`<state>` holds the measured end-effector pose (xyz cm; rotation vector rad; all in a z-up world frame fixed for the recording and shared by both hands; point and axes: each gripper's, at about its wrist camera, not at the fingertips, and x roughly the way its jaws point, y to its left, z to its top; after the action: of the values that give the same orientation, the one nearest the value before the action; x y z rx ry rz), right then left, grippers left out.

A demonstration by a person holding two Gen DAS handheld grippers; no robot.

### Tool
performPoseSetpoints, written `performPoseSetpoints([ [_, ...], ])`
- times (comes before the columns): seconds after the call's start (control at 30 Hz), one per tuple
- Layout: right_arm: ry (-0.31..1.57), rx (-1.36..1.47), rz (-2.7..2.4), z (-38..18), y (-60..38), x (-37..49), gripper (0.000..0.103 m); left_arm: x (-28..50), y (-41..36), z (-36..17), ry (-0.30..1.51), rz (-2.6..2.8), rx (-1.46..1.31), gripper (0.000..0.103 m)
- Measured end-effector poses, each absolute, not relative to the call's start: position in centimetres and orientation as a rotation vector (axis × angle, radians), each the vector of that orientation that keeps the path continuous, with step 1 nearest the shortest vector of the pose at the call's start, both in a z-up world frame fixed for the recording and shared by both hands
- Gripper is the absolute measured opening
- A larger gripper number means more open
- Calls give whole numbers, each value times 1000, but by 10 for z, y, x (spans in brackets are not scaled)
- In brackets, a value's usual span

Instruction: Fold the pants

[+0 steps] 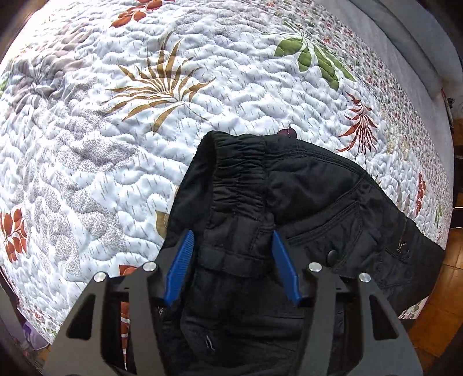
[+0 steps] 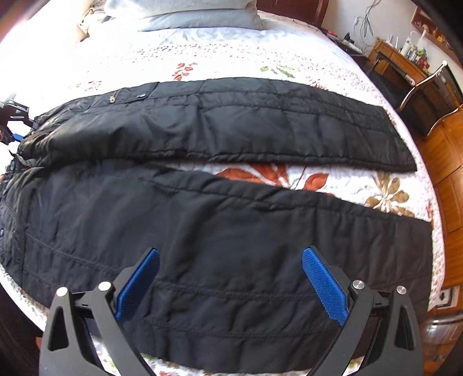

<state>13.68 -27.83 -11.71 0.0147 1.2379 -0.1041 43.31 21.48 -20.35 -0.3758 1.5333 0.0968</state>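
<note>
The black pants (image 2: 202, 133) lie spread across the floral quilt (image 1: 144, 115), their two legs parted, the gap widening toward three o'clock in the right wrist view. The left gripper (image 1: 233, 235) points down at the waistband (image 1: 240, 167), fingers partly open either side of bunched cloth; whether the pads press it is hard to judge. The right gripper (image 2: 231, 254) hovers wide open and empty over the nearer leg (image 2: 231, 231). A pillow (image 2: 199, 17) sits at twelve o'clock.

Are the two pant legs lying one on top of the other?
No, in the right wrist view the far leg and near leg lie side by side with a strip of quilt showing between them.
</note>
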Motion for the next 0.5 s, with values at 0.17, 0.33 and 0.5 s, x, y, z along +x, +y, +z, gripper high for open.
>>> performPoseSetpoints([
  [0.17, 1162, -14, -117, -102, -316, 146, 100, 434, 201, -198, 1503, 76, -369, 23],
  [0.33, 1115, 149, -151, -88, -406, 173, 100, 433, 191, -195, 1470, 110, -347, 19],
  [0.5, 1091, 315, -246, -88, -534, 221, 99, 431, 183, -188, 1414, 108, -332, 17],
])
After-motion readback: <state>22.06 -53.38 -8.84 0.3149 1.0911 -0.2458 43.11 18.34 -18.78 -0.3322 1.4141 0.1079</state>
